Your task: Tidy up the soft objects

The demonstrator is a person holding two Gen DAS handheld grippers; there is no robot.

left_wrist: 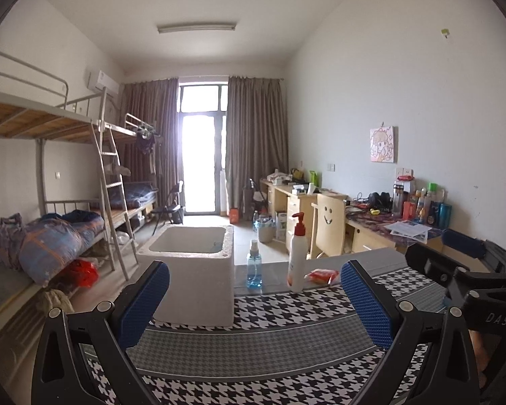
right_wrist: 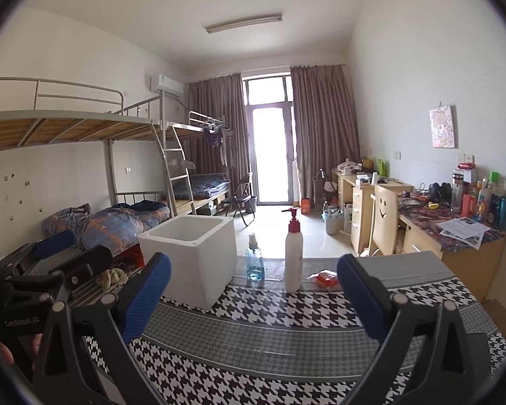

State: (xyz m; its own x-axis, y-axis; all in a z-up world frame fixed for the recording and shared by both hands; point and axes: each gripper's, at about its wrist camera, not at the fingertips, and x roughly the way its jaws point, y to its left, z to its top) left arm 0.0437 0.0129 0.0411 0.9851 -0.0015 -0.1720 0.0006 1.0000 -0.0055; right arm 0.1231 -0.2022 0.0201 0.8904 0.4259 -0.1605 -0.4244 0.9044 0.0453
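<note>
Left gripper [left_wrist: 254, 300], black-framed with blue ribbed pads, fills the bottom of the left wrist view; its jaws stand wide apart with nothing between them, only the surface [left_wrist: 253, 347] showing in the gap; that surface carries a black-and-white houndstooth cloth with grey bands. Right gripper [right_wrist: 254, 295], of the same build, occupies the bottom of the right wrist view; its jaws are likewise spread wide and hold nothing. Each gripper appears in the other's view: the right one at the right edge of the left wrist view, the left one at the left edge of the right wrist view.

Beyond the pads, left of centre, a white foam box [left_wrist: 195, 270] [right_wrist: 192, 260] with an open top stands on the cloth; its interior looks bare where visible. To its right stands a small clear spray bottle holding blue liquid [left_wrist: 254, 265] [right_wrist: 254, 258]; next right, a tall white pump bottle with a red pump head [left_wrist: 297, 253] [right_wrist: 293, 251], upright; just right of that lies a small red soft packet [left_wrist: 321, 275] [right_wrist: 326, 278], flat on the surface near its far edge, apart from both grippers and outside the box.

Farther off, metal bunk beds [left_wrist: 50, 182] with blue bedding line the left wall; wooden desks [left_wrist: 371, 222] with clutter and a chair line the right; a curtained glass door [left_wrist: 200, 155] closes the far end.
</note>
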